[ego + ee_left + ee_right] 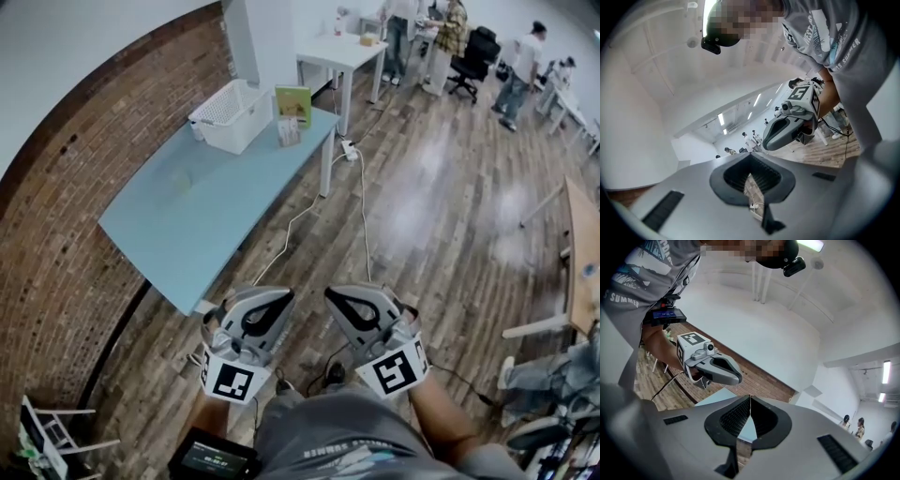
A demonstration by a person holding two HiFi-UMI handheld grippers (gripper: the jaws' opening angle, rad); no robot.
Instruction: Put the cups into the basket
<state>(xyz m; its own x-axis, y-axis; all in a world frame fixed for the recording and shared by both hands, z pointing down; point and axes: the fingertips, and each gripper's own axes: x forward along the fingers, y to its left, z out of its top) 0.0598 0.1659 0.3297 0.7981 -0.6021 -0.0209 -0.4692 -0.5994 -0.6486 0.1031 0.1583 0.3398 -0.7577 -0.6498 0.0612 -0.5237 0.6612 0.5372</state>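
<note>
Both grippers shut and empty, well short of the table

The left gripper (281, 298) and right gripper (336, 298) are held side by side close to the person's body over the wood floor (422, 216), each with its jaws pressed together on nothing. The white basket (220, 133) stands at the far end of the blue table (225, 225), by the brick wall (84, 169), with a green box (293, 103) just beside it. A faint clear cup (180, 181) sits near the table's middle, towards the wall-side edge, well apart from the basket
</note>
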